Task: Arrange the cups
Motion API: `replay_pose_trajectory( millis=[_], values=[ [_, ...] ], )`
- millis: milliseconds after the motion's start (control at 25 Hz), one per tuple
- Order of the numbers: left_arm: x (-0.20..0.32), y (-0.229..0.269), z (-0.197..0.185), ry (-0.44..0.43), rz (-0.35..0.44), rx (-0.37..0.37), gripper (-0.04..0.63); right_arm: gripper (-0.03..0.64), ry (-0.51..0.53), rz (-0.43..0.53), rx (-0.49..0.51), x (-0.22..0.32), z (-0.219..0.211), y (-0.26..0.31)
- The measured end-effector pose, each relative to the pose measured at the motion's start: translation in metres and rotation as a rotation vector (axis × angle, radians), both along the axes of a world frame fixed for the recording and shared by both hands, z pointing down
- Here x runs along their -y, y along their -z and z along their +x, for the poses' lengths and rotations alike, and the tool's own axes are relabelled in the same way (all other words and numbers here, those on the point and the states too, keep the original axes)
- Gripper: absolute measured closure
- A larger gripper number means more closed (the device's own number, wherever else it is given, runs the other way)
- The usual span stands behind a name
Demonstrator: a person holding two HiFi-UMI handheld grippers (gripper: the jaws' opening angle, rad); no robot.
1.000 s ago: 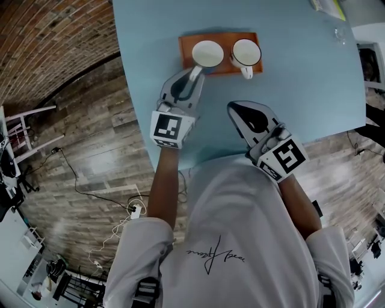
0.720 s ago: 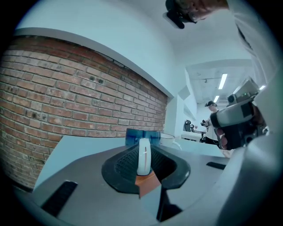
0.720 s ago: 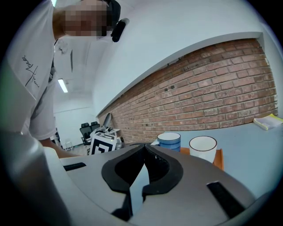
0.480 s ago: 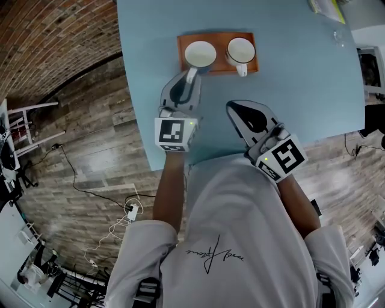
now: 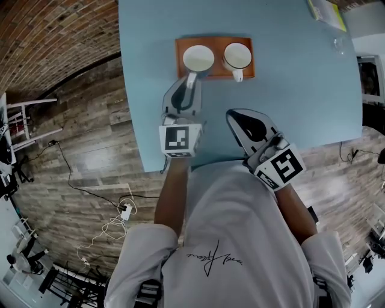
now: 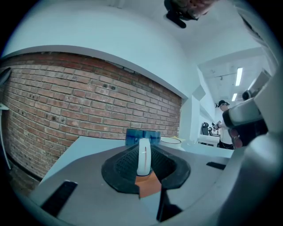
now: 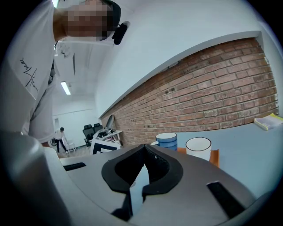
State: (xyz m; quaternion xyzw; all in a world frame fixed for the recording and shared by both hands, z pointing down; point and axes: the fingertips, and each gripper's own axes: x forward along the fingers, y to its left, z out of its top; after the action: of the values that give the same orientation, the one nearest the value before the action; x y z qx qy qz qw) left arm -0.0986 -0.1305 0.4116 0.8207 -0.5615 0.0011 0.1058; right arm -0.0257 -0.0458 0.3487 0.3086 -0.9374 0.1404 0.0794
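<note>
2 grippers: L gripper (image 5: 190, 81) clamped on blue cup (image 5: 198, 58) handle; R gripper (image 5: 234, 115) closed, empty.

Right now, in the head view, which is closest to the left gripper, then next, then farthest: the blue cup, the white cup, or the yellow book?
1. Blue cup: held by its handle in the left gripper, on the left side of the tray.
2. White cup: on the tray's right side.
3. Yellow book: at the far right corner of the table.

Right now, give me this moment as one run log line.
left hand-held gripper: shut on blue cup handle | right hand-held gripper: shut, empty, above table | white cup: on orange tray
</note>
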Motion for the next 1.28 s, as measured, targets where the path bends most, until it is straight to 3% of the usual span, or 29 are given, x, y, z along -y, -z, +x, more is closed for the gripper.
replay_pose_trajectory(
  millis=[480, 1000, 1280],
  values=[
    [0.007, -0.006, 0.0, 0.128, -0.004, 0.012, 0.532, 0.595, 0.03, -0.025, -0.021, -0.001, 0.014, -0.007],
    [0.018, -0.014, 0.005, 0.229, 0.014, 0.077, 0.532, 0.595, 0.052, -0.048, -0.034, 0.0, 0.036, -0.013],
    [0.018, -0.017, 0.011, 0.265, 0.033, 0.069, 0.531, 0.595, 0.06, -0.061, -0.043, -0.001, 0.039, -0.017]
  ],
)
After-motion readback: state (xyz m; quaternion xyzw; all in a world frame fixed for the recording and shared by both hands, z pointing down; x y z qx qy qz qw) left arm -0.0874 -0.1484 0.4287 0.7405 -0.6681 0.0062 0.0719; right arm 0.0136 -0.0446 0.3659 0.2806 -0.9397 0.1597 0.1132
